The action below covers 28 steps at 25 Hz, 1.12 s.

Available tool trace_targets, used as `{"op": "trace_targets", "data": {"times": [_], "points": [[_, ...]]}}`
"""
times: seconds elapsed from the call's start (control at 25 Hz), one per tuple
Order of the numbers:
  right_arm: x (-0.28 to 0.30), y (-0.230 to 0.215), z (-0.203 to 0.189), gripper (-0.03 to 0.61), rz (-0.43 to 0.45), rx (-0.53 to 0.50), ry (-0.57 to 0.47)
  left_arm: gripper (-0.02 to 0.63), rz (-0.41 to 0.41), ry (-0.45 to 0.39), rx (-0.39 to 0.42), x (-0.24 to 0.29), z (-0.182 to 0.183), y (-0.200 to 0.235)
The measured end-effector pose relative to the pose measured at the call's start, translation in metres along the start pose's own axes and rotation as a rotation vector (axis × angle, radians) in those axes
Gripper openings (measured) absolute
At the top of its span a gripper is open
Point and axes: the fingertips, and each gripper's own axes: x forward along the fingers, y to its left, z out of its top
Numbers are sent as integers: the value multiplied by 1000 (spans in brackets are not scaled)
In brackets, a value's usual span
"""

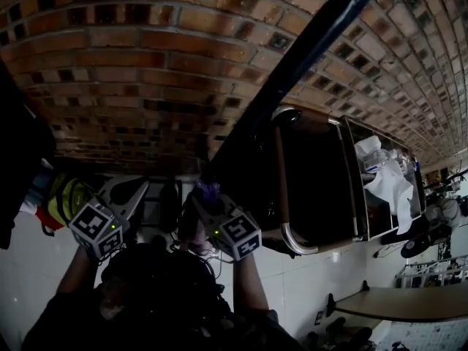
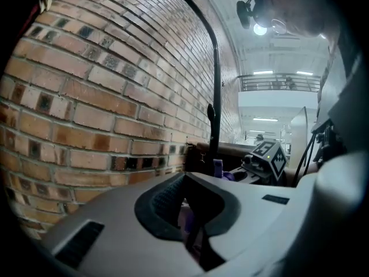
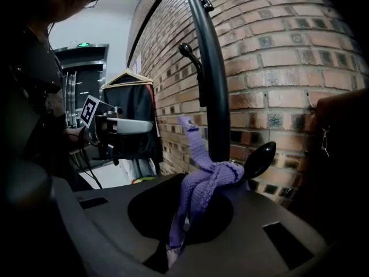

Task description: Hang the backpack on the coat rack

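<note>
The black coat rack pole (image 1: 292,57) rises in front of the brick wall and also shows in both gripper views (image 2: 217,85) (image 3: 210,85). My right gripper (image 3: 222,175) (image 1: 205,196) is shut on the backpack's purple strap (image 3: 199,183). The strap's loop lies against a black knobbed hook (image 3: 260,157) low on the pole. Another hook (image 3: 190,53) sticks out higher up. My left gripper (image 2: 187,183) (image 1: 135,189) is just to the left, shut, with purple webbing (image 2: 185,215) pinched in its recess. The dark backpack body (image 1: 161,276) hangs below both grippers.
A dark cabinet with a chrome rail (image 1: 281,189) stands right of the pole, with a glass case of white paper (image 1: 384,174) beyond it. Dark clothes on a hanger (image 3: 130,114) and a yellow-red garment (image 1: 62,196) are at the left. A table (image 1: 395,302) is at lower right.
</note>
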Motion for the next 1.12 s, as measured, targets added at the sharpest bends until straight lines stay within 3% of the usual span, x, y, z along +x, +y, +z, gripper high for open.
{"op": "trace_targets", "data": {"times": [0.44,0.64,0.88,1.12], "points": [[1,-12,-23,9,-67,73,-21,25,1,-23,4,2,-1,-8],[-3,-19,-35,95,-128,49,7,25,11,-21,12,-5,-2,-12],[-41,-27,-35,175,-228,46,-46,25,31,-46,21,-16,1,-27],[-108,-6,-18,176,-249,100,-200,25,27,-33,26,-30,-5,-68]]}}
